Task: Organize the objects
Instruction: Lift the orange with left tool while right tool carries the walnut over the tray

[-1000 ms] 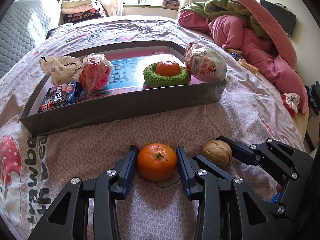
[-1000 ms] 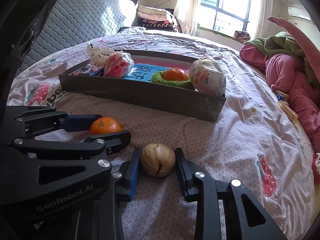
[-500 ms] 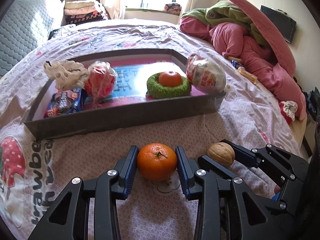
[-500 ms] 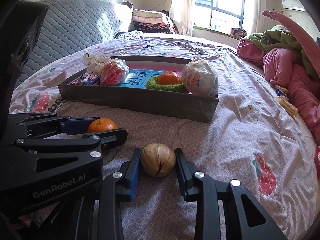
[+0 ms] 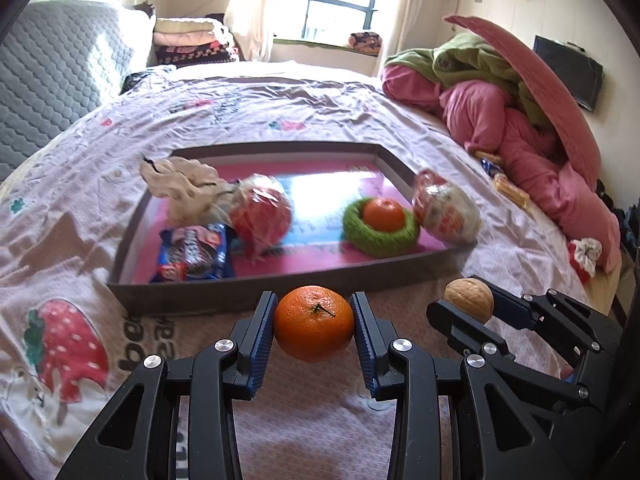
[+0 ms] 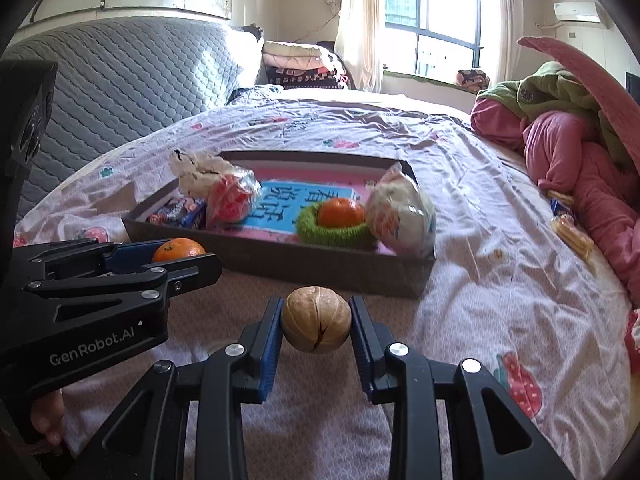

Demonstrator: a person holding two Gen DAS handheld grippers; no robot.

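Note:
My left gripper [image 5: 314, 322] is shut on an orange mandarin [image 5: 314, 323] and holds it above the bedspread, just in front of the grey tray [image 5: 256, 292]. To its right, my right gripper [image 6: 316, 320] is shut on a brown walnut [image 6: 316, 319], also lifted off the bed. In the left wrist view the walnut [image 5: 469, 300] shows between the right gripper's fingers. In the right wrist view the mandarin [image 6: 178, 249] shows in the left gripper at the left. The tray [image 6: 320, 260] holds a second mandarin [image 5: 383, 214] in a green knitted ring [image 5: 380, 236].
Also in the tray: a blue biscuit pack [image 5: 194, 254], a red item in clear wrap [image 5: 262, 216], a crumpled cream cloth [image 5: 184, 184] and a wrapped bun [image 5: 446, 212]. Pink and green bedding [image 5: 520, 120] is piled at the right. A grey quilted headboard [image 6: 120, 92] stands at the left.
Both grippers have risen off the bedspread with the mandarin and the walnut still gripped. The left gripper has come closer to the tray's front wall.

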